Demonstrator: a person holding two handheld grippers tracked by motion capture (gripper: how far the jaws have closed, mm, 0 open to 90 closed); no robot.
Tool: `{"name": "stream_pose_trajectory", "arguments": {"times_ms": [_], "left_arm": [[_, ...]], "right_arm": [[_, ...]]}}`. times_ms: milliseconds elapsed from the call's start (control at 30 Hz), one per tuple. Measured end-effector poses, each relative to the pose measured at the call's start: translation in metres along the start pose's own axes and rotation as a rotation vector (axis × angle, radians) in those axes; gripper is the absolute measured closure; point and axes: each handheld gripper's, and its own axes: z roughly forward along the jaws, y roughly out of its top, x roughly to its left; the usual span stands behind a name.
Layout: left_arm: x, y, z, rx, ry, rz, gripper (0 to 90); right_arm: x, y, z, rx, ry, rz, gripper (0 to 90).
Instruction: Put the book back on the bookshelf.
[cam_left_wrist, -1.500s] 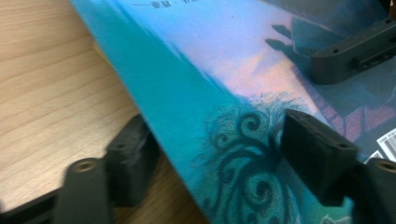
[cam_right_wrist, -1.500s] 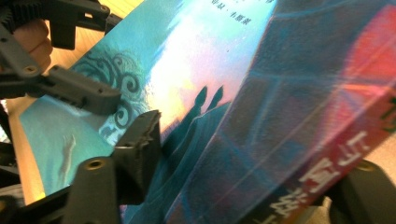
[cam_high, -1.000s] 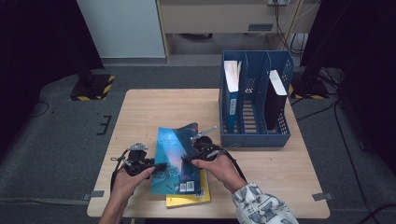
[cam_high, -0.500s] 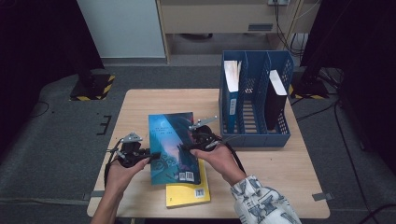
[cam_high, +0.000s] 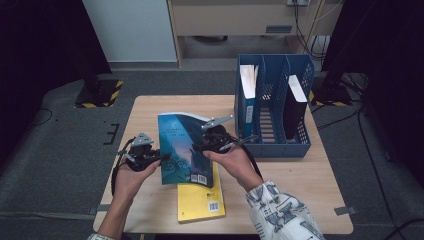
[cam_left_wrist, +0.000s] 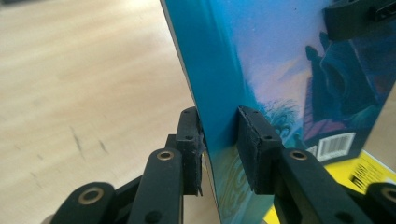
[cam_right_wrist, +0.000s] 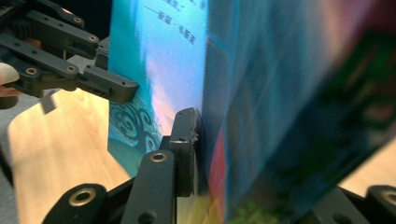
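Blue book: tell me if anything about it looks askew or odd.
The blue book is off the table, tilted, clamped at opposite edges by the left tool and right tool, whose jaws have just been closing on it. Its top corner curls. The yellow book lies flat beneath. Nothing looks damaged.

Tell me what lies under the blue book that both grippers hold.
Under the blue book lies a yellow book on the table. Its barcode end shows; its upper part is covered.
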Motion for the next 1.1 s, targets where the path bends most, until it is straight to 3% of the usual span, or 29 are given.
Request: {"name": "stream_pose_trajectory", "arguments": {"times_ms": [100,233,300,400,667,767,1000,1100], "left_arm": [[0.001,0.008,0.005,-0.015,0.030,0.032,70.5],[0.003,0.012,0.009,-0.025,0.043,0.033,70.4],[0.004,0.019,0.013,-0.017,0.078,0.057,70.2],[0.005,0.019,0.015,-0.017,0.077,0.063,70.0],[0.004,0.006,0.010,-0.063,0.064,0.035,65.7],[0.002,0.001,0.007,-0.077,0.061,0.036,63.6],[0.002,0.003,0.011,-0.081,0.078,0.020,61.1],[0.002,0.005,0.013,-0.081,0.089,0.021,60.6]], "right_arm": [[-0.007,0.005,-0.001,-0.027,-0.030,0.001,69.8],[-0.010,0.007,-0.001,-0.041,-0.037,0.008,69.9],[-0.013,0.010,0.001,-0.052,-0.053,0.008,70.1],[-0.014,0.011,0.001,-0.072,-0.059,0.005,70.1],[-0.004,0.005,-0.004,-0.098,-0.035,-0.015,64.2],[0.003,0.003,-0.013,-0.138,-0.003,-0.023,60.5],[0.012,0.012,-0.023,-0.162,0.029,-0.079,53.3],[0.011,0.016,-0.023,-0.180,0.030,-0.080,56.1]]}}
